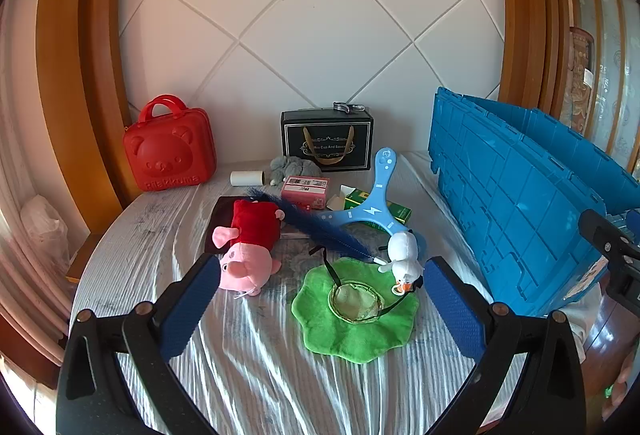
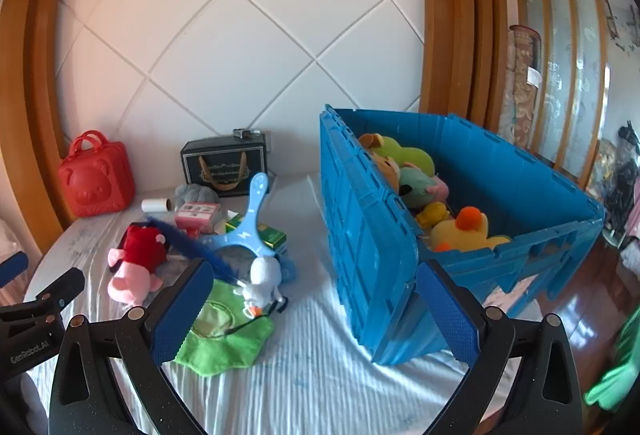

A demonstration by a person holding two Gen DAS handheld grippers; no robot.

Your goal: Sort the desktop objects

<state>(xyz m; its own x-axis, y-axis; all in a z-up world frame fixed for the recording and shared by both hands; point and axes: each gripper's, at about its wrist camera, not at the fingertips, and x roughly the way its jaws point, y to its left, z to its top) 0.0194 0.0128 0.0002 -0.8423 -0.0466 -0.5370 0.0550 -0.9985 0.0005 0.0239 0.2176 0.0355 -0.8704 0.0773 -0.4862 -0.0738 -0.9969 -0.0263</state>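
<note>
Blue crate (image 2: 372,235) — beside toys, table's right

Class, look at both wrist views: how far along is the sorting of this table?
Done: several plush toys, including a yellow duck, already lie in the blue crate. In hand: nothing; the left tool and right tool are both open and empty. Left: the pig plush, green cloth, white plush and boxes remain on the table.
</note>
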